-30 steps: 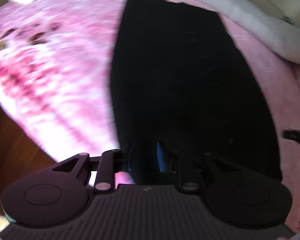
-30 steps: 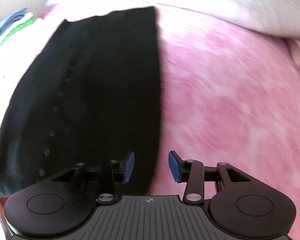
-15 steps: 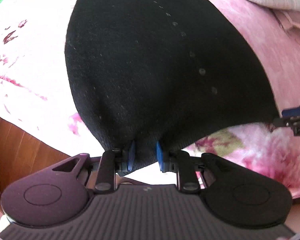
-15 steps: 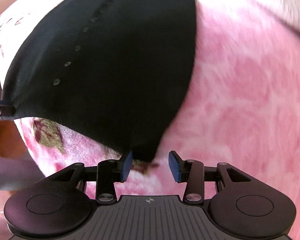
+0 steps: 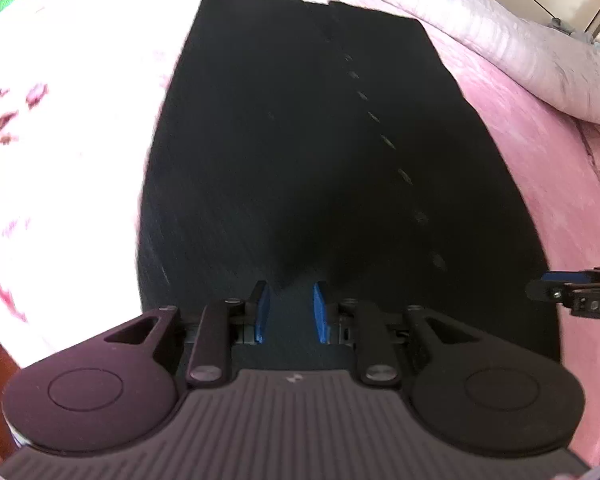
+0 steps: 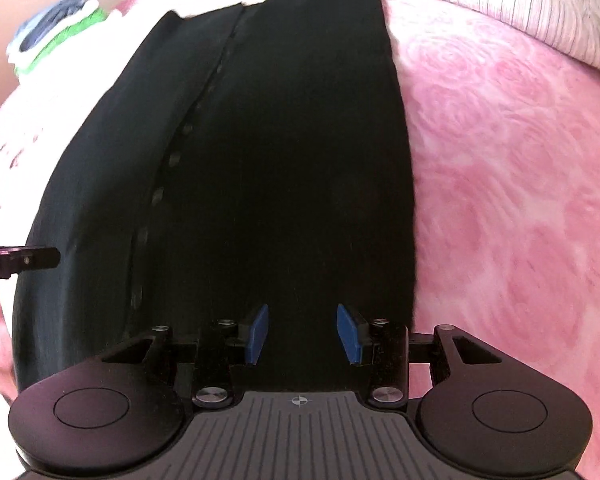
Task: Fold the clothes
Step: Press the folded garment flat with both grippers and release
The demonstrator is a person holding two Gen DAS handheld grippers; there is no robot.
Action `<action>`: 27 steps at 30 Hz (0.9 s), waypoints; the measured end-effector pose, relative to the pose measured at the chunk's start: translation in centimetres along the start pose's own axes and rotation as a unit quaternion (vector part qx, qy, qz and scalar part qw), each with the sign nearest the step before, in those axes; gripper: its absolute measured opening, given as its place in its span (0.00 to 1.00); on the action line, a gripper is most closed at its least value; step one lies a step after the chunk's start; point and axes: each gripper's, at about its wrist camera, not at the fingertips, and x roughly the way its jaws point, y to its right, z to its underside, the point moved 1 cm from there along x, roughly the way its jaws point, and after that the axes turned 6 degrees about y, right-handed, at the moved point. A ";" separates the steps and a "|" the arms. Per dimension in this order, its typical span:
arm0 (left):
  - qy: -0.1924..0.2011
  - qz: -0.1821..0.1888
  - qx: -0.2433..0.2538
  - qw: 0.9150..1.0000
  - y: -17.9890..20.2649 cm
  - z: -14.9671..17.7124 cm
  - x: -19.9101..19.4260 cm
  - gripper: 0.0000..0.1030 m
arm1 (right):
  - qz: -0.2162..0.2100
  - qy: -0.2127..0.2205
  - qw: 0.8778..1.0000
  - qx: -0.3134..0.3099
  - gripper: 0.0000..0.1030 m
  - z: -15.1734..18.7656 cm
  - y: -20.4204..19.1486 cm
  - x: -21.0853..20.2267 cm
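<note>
Half a second ago the black garment (image 5: pixel 300 152) hung bunched from both claws above the bed; now it lies spread long and flat on the pink bedspread (image 6: pixel 520 184), its far hem near the pale quilt (image 5: pixel 540 52). A line of small buttons runs down the garment's length. The left claw (image 5: pixel 288 312) sits over the garment's near edge with dark cloth between its blue pads, the jaws narrowly parted — whether it pinches the cloth I cannot tell. The right claw (image 6: pixel 302 334) hovers over the same near edge, jaws spread wide and released. Beyond the garment's far left corner lies folded green-and-blue clothing (image 6: pixel 56 36). Partial lettering — "DAS" — shows on the right claw's side in the left view.
</note>
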 end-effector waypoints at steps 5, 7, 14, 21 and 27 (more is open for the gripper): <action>0.010 0.017 0.014 1.000 -3.6 -5.5 4.7 0.18 | 0.013 0.004 1.000 -0.009 0.41 -4.7 -0.1 4.5; 0.014 0.033 0.028 0.999 -4.6 -8.1 6.7 0.18 | 0.023 0.013 1.000 -0.016 0.41 -7.0 -1.0 6.3; 0.040 0.066 0.082 0.994 -6.9 -18.7 14.9 0.17 | 0.061 0.030 0.997 -0.048 0.41 -16.3 -3.7 15.7; 0.069 0.078 0.054 0.993 -10.3 -28.5 20.0 0.14 | 0.080 0.077 0.993 -0.025 0.41 -27.8 -4.0 21.9; 0.068 0.092 -0.022 0.993 -14.3 -34.9 23.0 0.24 | -0.027 0.119 0.992 0.041 0.41 -34.9 -4.3 24.1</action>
